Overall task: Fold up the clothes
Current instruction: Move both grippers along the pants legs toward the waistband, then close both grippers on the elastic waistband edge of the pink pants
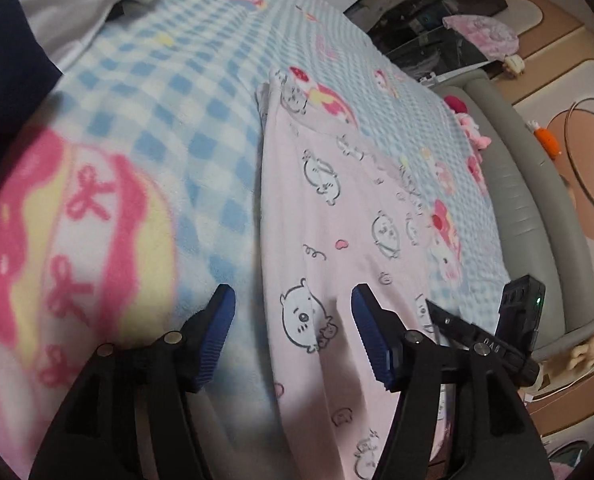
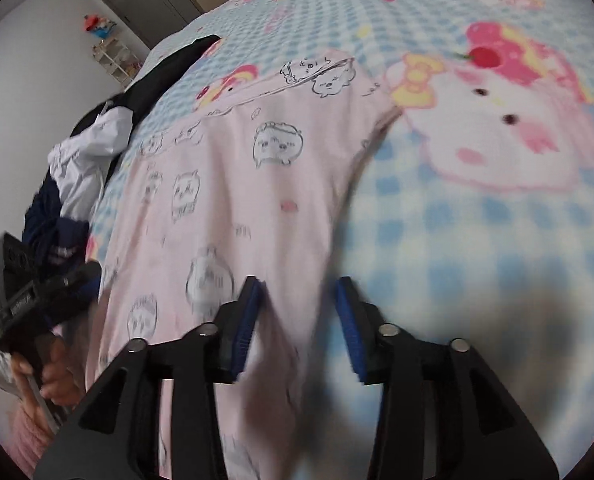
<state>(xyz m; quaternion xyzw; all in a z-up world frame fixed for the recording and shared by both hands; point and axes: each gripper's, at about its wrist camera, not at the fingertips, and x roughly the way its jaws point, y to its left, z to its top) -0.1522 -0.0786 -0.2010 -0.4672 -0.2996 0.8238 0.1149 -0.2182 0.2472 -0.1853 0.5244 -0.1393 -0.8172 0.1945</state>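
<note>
On the checked blanket [image 1: 201, 128] the pink garment [image 1: 337, 216] lies flat, long axis running away from us. Our left gripper [image 1: 293, 316] straddles its left edge, right gripper [image 2: 299, 308] its right edge, both released, holding nothing; neither nearer.

My left gripper [image 1: 293, 300] angled downward, blue-padded fingers [image 1: 221, 320] spread apart and gripping nothing, my right gripper [image 2: 299, 292] likewise tilted down with fingers parted, my left hand [image 2: 53, 372] wrapped round its handle.
</note>
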